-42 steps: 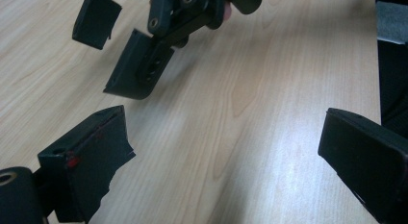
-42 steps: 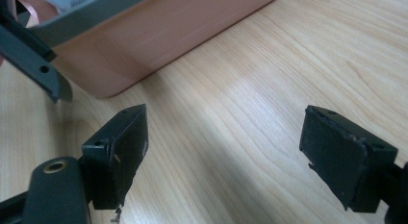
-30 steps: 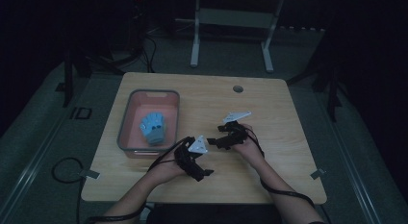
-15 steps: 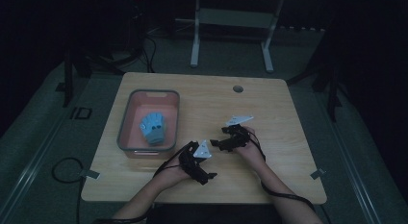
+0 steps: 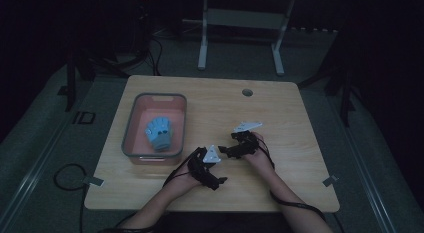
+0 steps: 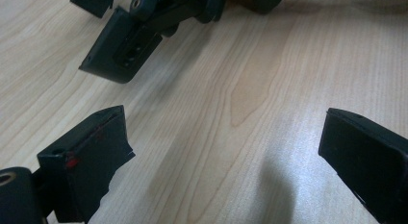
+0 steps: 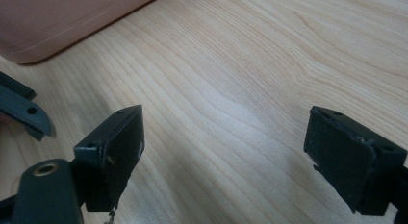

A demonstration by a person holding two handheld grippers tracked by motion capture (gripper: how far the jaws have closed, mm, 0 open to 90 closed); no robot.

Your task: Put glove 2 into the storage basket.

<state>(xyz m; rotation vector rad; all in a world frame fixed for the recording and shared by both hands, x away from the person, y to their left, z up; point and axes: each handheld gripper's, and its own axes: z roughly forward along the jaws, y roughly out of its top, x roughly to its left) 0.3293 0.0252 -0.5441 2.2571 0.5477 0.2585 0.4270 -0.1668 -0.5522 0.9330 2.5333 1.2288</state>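
Both hands have drawn back toward the near edge over the last second, the left gripper (image 5: 216, 182) sliding nearer the person while the right gripper (image 5: 225, 151) has eased a little right and closer too. Starting at the left of the high view: the pink bin (image 5: 131, 124) sits on the wooden table (image 5: 280, 108), and inside it lies the blue glove-like item (image 5: 159, 133), resting on the bin floor toward the near half, well apart from either tool. Moving right, the left gripper hovers low over bare wood just beside the bin's near right corner; its own view shows the jaws spread wide with nothing between them, just table grain, and the other gripper's jaw tips ahead at the top. Further right, the right gripper is parked near the table's middle, pointing leftward; its own view has the jaws gaping wide and empty as well, the bin's pink wall (image 7: 72, 22) showing at the upper left. So my read: the blue item is already in the bin and both tools are clear of it, which looks like the placing is done. What seems left is little more than settling the hands, unless a further item is due.
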